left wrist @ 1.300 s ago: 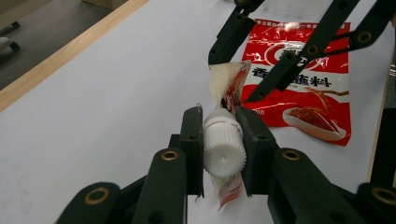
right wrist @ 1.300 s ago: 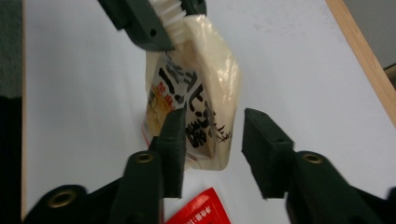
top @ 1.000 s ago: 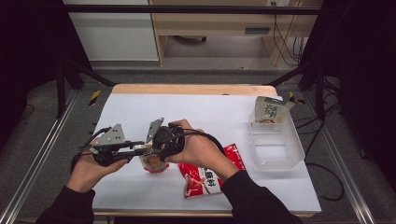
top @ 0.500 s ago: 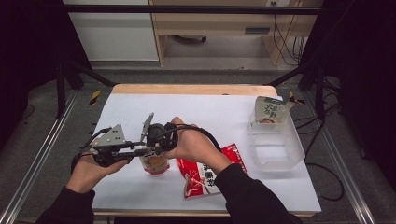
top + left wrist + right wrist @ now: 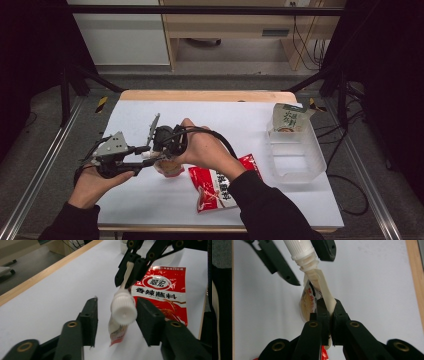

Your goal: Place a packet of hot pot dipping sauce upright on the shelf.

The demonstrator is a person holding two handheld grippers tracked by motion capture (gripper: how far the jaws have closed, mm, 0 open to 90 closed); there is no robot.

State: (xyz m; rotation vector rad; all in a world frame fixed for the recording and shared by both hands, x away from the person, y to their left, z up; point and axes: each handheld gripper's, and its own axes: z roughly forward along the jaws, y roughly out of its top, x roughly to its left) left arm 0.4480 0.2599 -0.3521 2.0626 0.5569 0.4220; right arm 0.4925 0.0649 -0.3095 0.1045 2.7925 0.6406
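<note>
On the white table (image 5: 150, 200), just left of the red seasoning packet (image 5: 216, 184), a small spouted pouch (image 5: 169, 167) is held upright between two grippers.

Change from the earlier frames: the pouch has been lifted to stand upright, where a second ago it lay lower beside the packet, and the right gripper's grey plate has been swung further left of the packet.

Right gripper (image 5: 328, 312): jaws closed tight on the pouch's cream spout tab, below the white cap (image 5: 298, 248).

Left gripper (image 5: 116, 312): jaws spread apart on either side of the cap (image 5: 123, 307); the right-hand pad is seen just beside the cap, but contact cannot be told.

Surface and room: white sheet over a wooden table. Right of the packet, a clear plastic bin (image 5: 296, 155) is seen, with a green-and-white carton (image 5: 289, 118) at its far end. Beyond, grey floor, cables and a wooden cabinet.
</note>
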